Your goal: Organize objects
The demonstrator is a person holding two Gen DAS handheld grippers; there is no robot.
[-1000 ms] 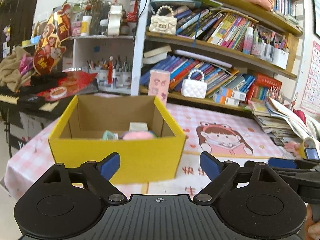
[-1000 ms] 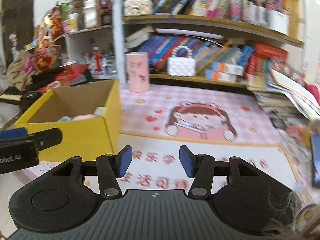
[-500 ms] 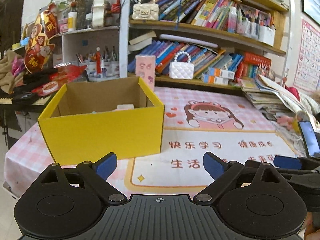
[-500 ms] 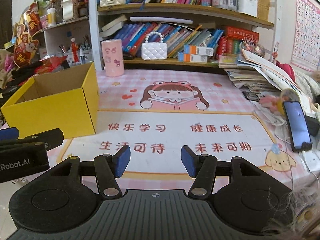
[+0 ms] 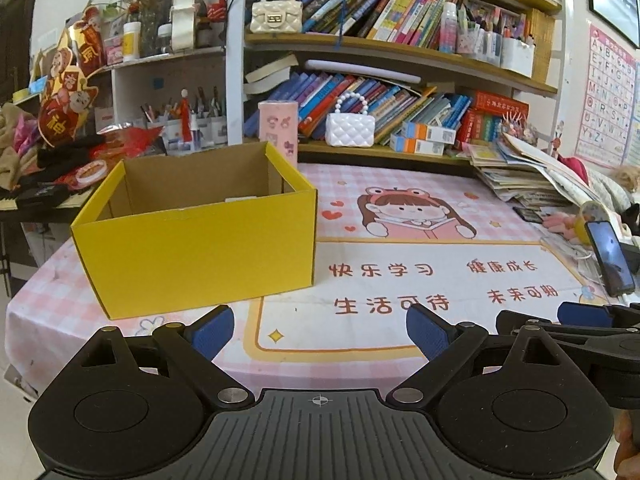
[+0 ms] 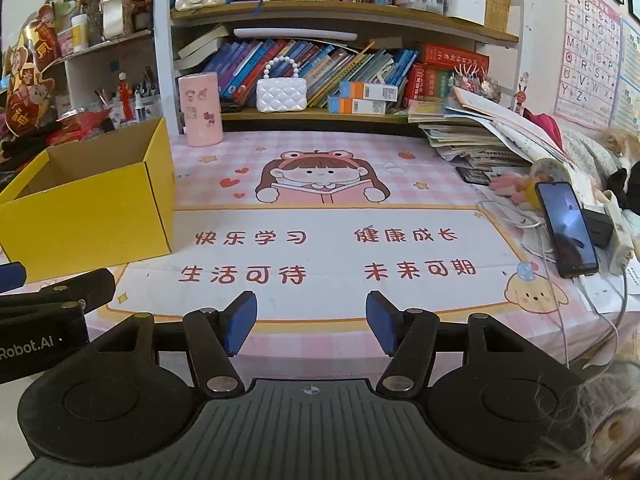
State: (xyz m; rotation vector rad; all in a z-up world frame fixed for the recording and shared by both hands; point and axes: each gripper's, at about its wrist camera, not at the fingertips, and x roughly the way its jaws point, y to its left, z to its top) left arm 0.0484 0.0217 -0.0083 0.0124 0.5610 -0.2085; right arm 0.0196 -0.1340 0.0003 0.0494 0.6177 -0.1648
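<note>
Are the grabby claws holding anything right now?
No. The left gripper and right gripper are both open with nothing between their blue pads.

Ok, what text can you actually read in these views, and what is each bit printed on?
"快乐学习", "健康成长", "生活可待", "未来可期": red print on the table mat.
"Robot.AI": side of the left gripper.
Alphabet letters "A" to "Z": wall chart.
"神": the red figure decoration.
Book spines and orange boxes: too small to read.

Crammed wooden bookshelf (image 5: 400, 52) at twelve o'clock; alphabet poster (image 6: 588, 52) on wall at two; pink checked tablecloth (image 6: 320, 160) below.
</note>
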